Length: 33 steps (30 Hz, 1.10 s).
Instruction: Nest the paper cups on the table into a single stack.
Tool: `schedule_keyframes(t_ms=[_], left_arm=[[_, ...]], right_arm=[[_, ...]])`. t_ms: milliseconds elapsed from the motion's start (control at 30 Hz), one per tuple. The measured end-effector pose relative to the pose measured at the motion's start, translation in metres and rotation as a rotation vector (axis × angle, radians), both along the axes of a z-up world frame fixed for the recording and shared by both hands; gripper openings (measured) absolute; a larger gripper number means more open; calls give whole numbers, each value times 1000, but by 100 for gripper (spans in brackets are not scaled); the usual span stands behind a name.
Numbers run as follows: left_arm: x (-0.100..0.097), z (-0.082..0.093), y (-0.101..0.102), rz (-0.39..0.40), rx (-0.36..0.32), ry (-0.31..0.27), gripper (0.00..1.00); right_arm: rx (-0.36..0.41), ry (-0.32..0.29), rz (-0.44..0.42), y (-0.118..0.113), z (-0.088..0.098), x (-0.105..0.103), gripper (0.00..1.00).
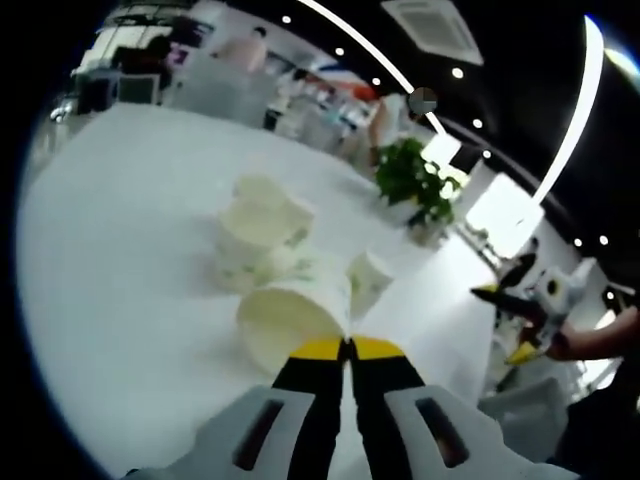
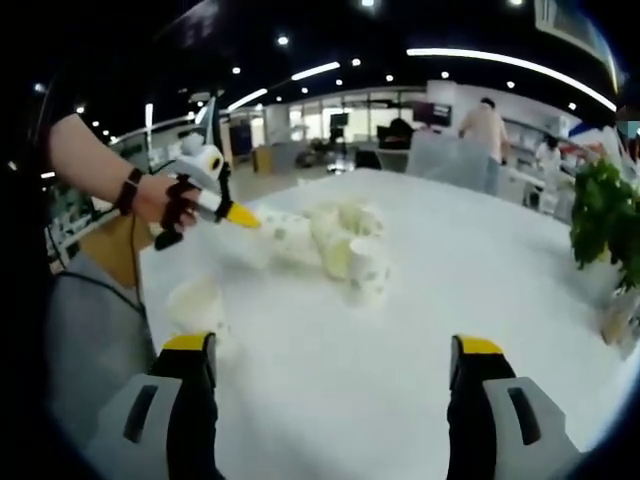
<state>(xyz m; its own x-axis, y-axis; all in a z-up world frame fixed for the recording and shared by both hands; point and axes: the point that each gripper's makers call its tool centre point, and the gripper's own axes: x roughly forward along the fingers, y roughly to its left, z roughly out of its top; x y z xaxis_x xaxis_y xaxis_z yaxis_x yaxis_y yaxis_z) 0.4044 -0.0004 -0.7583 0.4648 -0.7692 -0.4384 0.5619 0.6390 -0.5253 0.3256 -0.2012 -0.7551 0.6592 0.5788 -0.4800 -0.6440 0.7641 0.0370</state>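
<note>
Green potted plant at far table edge; person standing beyond, possibly at counter

One white paper cup lies tilted, mouth toward the camera, clamped at its rim. Further cups cluster behind it; another cup stands apart.

This is looking like a large open office or showroom hall. Long light strips and small spot lamps are shining from a dark ceiling. A wide white table is standing in front, desks with screens behind (rather blurred), and a green potted plant nearby.
</note>
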Motion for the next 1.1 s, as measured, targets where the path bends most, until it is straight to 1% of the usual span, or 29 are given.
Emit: schedule_keyframes(t_ms=[200,233,300,367,433,533,600,800,933,1100], left_arm=[[-4,8,-2,-56,11,-14,0],[-5,9,-2,-74,19,-20,0],[-8,14,-5,-107,21,-13,0],[-11,21,-8,-141,16,-33,0],[-17,21,-9,-178,41,-32,0],[-20,26,-12,-195,25,-35,0],[-25,30,-12,-210,15,-26,0],[-42,36,-15,-286,43,-39,0],[-49,38,-14,-313,65,-55,0],[-59,50,-14,-342,56,-67,0]], right_arm=[[9,-7,-17,2,3,0,95],[10,-8,-19,3,3,0,95],[15,-9,-23,4,4,-1,95],[15,-11,-27,4,4,-2,95],[20,-11,-35,4,5,-3,95],[24,-9,-43,4,3,-5,95],[33,-5,-53,4,3,-7,94],[37,-13,-69,4,6,-11,94],[36,-15,-72,5,7,-14,94],[36,-22,-80,5,10,-16,94]])
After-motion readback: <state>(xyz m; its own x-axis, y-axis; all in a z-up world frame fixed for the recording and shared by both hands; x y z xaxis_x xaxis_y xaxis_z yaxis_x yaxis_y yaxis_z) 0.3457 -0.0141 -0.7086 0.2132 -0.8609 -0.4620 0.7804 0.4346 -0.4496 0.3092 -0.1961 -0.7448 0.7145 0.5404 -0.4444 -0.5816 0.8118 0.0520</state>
